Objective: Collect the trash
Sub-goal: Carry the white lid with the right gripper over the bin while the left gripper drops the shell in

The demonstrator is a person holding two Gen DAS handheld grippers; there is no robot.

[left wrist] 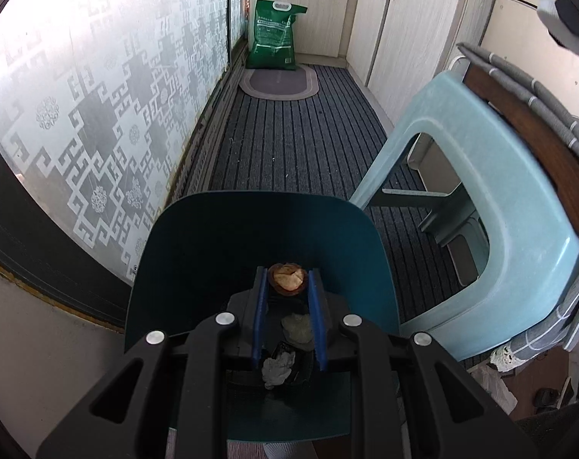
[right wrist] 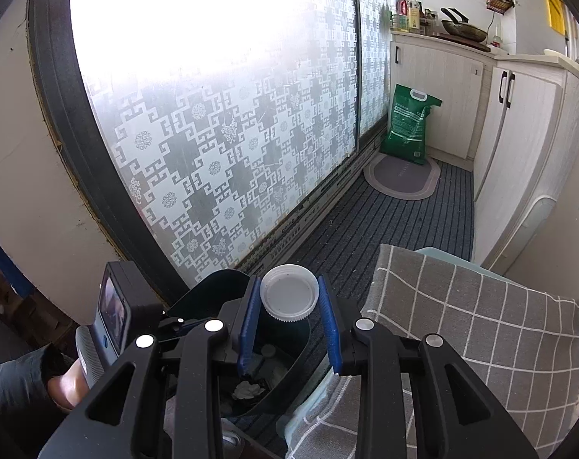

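My left gripper (left wrist: 287,281) is shut on a brown nut shell (left wrist: 288,277) and holds it above a teal dustpan (left wrist: 197,264). Crumpled grey paper (left wrist: 276,371) and a pale scrap (left wrist: 298,329) lie in the pan below the fingers. My right gripper (right wrist: 289,292) is shut on a white plastic lid (right wrist: 289,291), held over the same dark dustpan (right wrist: 213,287), where scraps (right wrist: 247,389) lie inside. The left gripper's body and a hand show at the lower left of the right wrist view (right wrist: 109,317).
A pale blue plastic stool (left wrist: 480,206) stands right of the pan, with a grey checked cloth (right wrist: 461,329) over it. A striped dark carpet (left wrist: 289,134) covers the floor. A patterned glass door (left wrist: 98,114) is left. A green bag (left wrist: 276,34), oval mat (left wrist: 278,82) and cabinets (left wrist: 404,23) stand at the back.
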